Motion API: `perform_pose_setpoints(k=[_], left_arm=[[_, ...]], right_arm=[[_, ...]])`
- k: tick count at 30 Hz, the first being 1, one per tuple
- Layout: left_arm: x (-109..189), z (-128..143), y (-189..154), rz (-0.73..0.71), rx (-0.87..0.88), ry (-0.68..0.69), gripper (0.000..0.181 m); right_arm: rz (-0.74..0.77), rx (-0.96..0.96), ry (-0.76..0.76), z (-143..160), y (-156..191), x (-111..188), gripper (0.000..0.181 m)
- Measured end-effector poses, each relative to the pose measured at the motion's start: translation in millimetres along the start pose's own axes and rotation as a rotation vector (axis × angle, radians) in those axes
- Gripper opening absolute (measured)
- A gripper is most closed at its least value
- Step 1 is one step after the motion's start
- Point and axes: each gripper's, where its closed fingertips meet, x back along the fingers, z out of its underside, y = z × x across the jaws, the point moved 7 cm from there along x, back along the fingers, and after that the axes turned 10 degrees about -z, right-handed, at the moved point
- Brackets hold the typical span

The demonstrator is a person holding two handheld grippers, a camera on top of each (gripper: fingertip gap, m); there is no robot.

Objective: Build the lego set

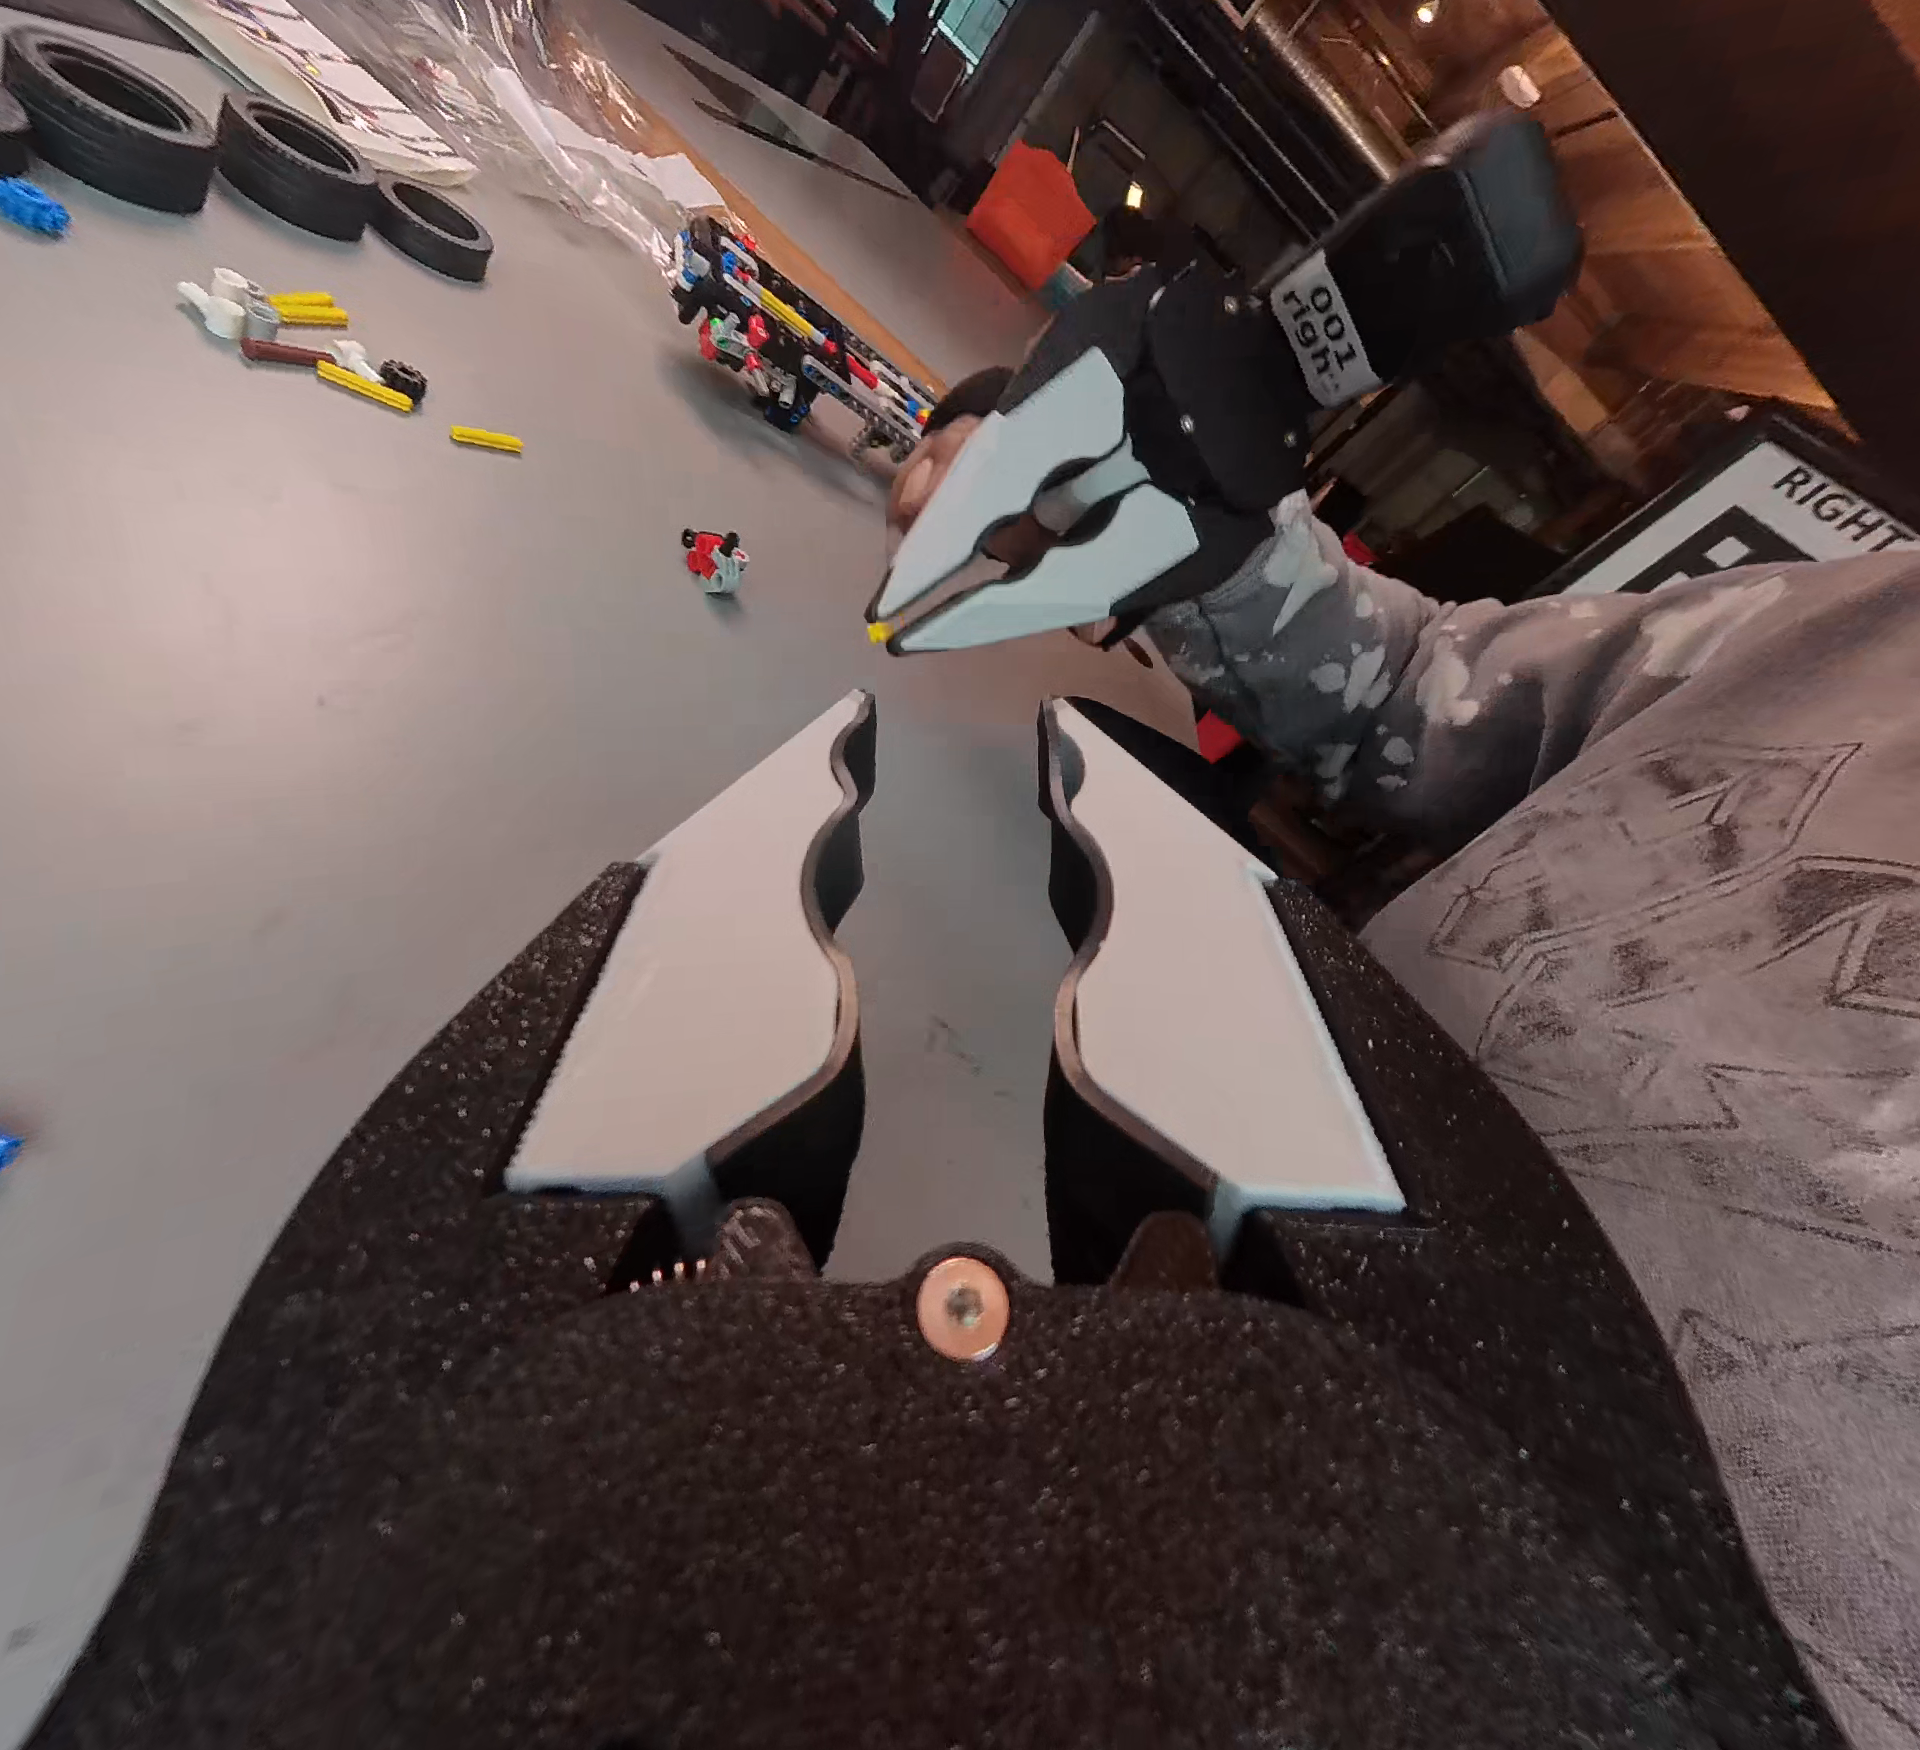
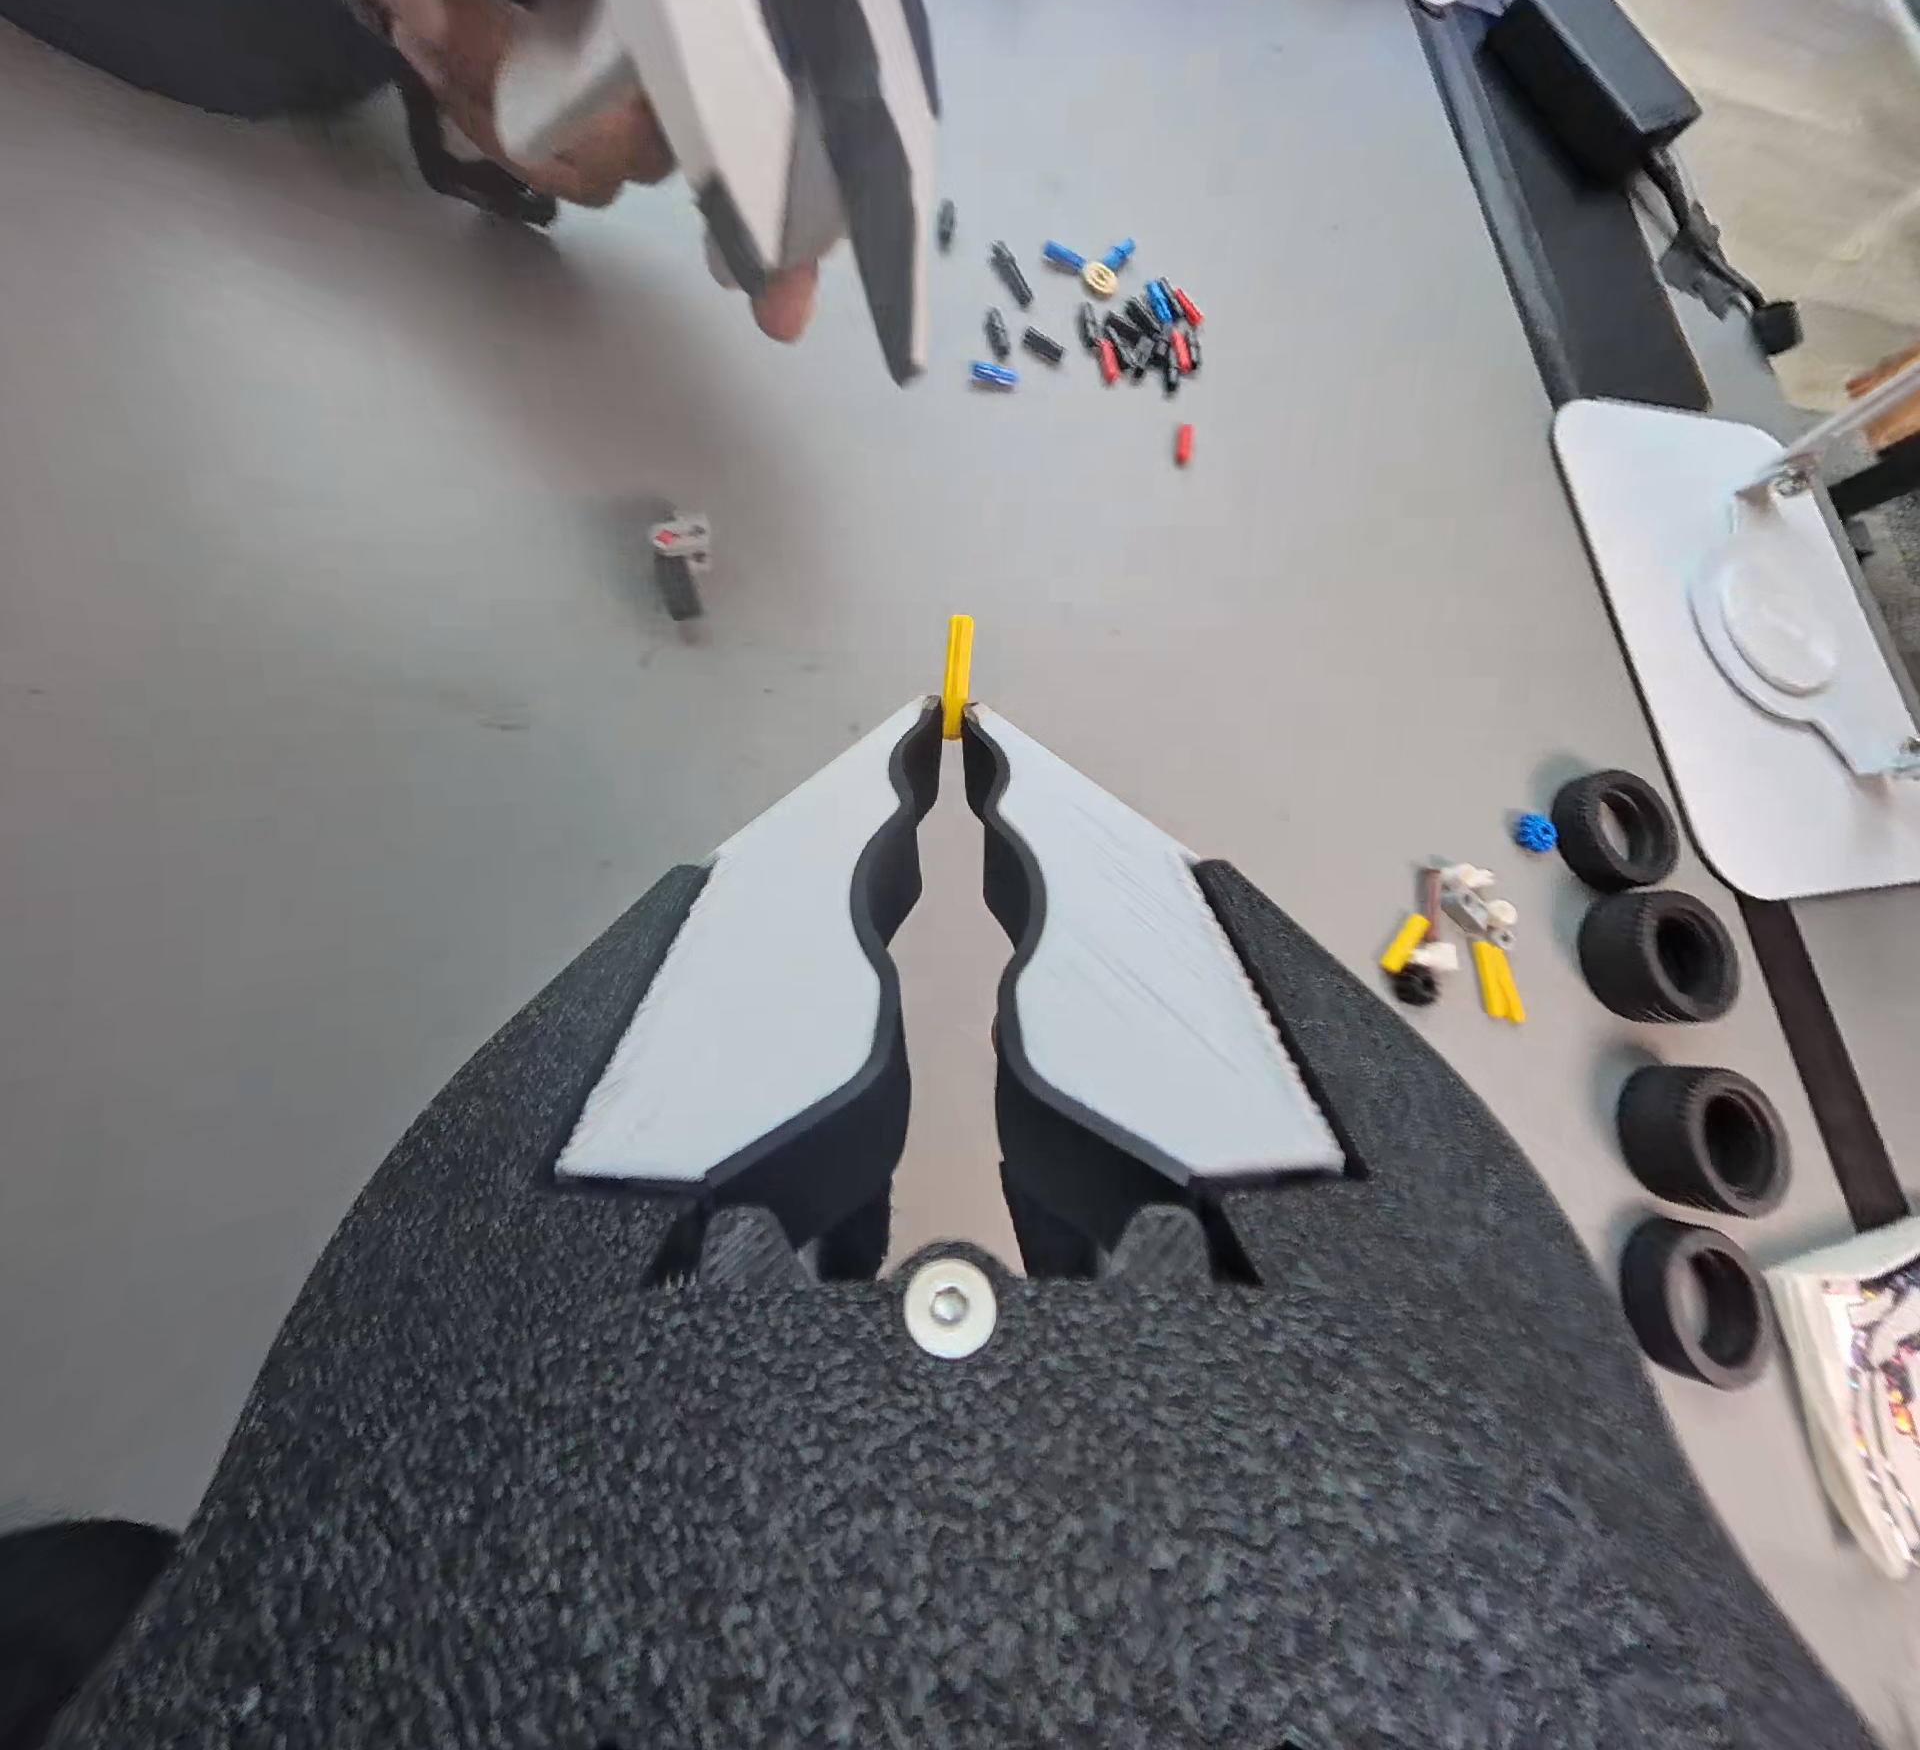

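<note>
My right gripper (image 2: 947, 708) is shut on a short yellow axle (image 2: 958, 666) that sticks out past the fingertips, held above the grey table (image 2: 312, 765). In the left wrist view the right gripper (image 1: 883, 625) shows with the yellow axle tip (image 1: 878, 632), just ahead of my left gripper (image 1: 956, 703), which is open and empty. The left gripper (image 2: 904, 350) also shows blurred at the top of the right wrist view. The part-built lego chassis (image 1: 790, 339) lies farther off. A small red and grey sub-assembly (image 1: 715, 557) (image 2: 681, 557) sits alone on the table.
Several black tyres (image 2: 1662, 952) (image 1: 114, 121) lie beside a cluster of yellow, white and brown pieces (image 2: 1465, 931) (image 1: 301, 339). A pile of black, blue and red pins (image 2: 1132, 329) lies farther out. An instruction booklet (image 1: 301, 59), clear bags (image 1: 499, 38) and a white stand base (image 2: 1745, 651) edge the table. The left gripper's tips are roughly 7 cm from the right gripper's.
</note>
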Motion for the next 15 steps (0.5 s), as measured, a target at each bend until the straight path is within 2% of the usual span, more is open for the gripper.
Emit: perform_pose_setpoints(k=[4, 10, 15], left_arm=[[-12.3, 9.6, -8.1, 0.052, 0.071, 0.054, 0.031], [-9.7, 13.8, -22.5, 0.007, -0.093, 0.073, 0.025], [-6.1, 14.3, -30.6, 0.010, -0.148, 0.061, 0.011]], right_arm=[[0.052, 0.030, -0.052, -14.8, 33.1, -11.6, 0.003], [0.106, 0.113, -0.061, -31.7, 49.4, -11.3, 0.003], [0.122, 0.175, -0.051, -40.8, 57.6, -6.7, 0.003]])
